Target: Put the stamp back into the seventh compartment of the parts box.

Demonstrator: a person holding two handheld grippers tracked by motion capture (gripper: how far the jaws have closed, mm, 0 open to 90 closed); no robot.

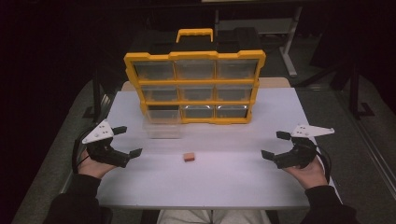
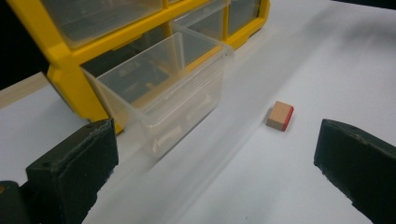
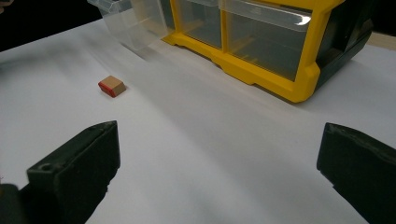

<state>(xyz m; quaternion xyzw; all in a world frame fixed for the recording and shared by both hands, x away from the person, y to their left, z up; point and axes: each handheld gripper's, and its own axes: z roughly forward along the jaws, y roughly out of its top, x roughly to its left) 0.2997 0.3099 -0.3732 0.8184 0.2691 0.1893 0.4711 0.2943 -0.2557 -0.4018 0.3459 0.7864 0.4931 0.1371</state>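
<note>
On the white bench [image 1: 224, 182], between the wide-open left gripper [image 1: 127, 141] and right gripper [image 1: 275, 144], lies the small wooden block [image 1: 188, 157] — near the pulled-out clear drawer [image 1: 162, 129] — and a hasty pinch could push it away.

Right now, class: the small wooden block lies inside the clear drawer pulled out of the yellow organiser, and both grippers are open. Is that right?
Not quite. The block lies on the bare table, apart from the drawer, as the left gripper view shows. The drawer is pulled out of the organiser, and both grippers are open.
</note>
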